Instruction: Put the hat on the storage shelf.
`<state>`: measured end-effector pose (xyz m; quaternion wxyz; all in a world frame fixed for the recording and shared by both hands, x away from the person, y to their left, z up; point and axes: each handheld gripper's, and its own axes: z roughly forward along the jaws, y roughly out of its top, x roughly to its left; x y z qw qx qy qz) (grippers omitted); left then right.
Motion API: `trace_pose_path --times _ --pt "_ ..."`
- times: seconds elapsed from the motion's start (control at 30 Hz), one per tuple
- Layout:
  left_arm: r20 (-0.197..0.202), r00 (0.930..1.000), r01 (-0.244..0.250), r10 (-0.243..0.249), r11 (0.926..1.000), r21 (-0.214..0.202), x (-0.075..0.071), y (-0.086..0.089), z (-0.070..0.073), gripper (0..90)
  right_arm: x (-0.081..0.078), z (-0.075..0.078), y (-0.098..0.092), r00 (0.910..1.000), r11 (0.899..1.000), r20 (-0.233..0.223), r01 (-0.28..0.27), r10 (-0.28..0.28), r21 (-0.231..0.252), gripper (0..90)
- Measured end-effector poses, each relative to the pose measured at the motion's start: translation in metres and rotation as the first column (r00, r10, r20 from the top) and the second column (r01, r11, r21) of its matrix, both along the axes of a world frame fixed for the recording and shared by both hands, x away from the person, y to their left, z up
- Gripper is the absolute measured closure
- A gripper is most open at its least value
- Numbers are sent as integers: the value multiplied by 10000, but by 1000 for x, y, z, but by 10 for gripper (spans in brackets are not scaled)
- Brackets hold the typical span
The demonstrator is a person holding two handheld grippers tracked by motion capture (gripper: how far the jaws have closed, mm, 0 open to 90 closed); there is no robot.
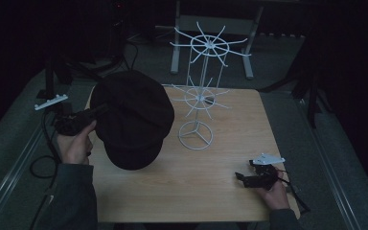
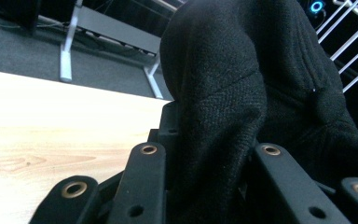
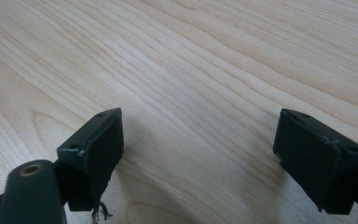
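A black cap (image 1: 134,120) hangs above the left half of the wooden table (image 1: 220,191), its brim toward me. My left gripper (image 1: 100,111) is shut on the cap's left edge, held by a hand at the table's left side. In the left gripper view the black knit fabric (image 2: 223,112) is pinched between the two jaws. A white wire display stand (image 1: 199,96) with two tiers of spoke hooks rises at the table's middle back, just right of the cap. My right gripper (image 1: 245,175) lies low at the front right, open, with bare wood (image 3: 196,93) between its fingers (image 3: 98,149).
The stand's ring base (image 1: 195,135) sits on the table close to the cap's brim. Grey metal legs of another table (image 1: 175,52) stand on the floor behind. A cable (image 1: 43,163) trails off the left edge.
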<state>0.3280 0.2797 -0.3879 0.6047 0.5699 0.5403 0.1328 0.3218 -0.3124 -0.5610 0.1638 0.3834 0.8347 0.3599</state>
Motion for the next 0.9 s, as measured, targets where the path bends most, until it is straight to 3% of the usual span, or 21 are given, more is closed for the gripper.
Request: trace_pose_path --times 0.9 --pt "729 9951 688 -667 9973 -261 7 -4 25 750 0 0 0 10000 10000 -2 4 -4 0 159"
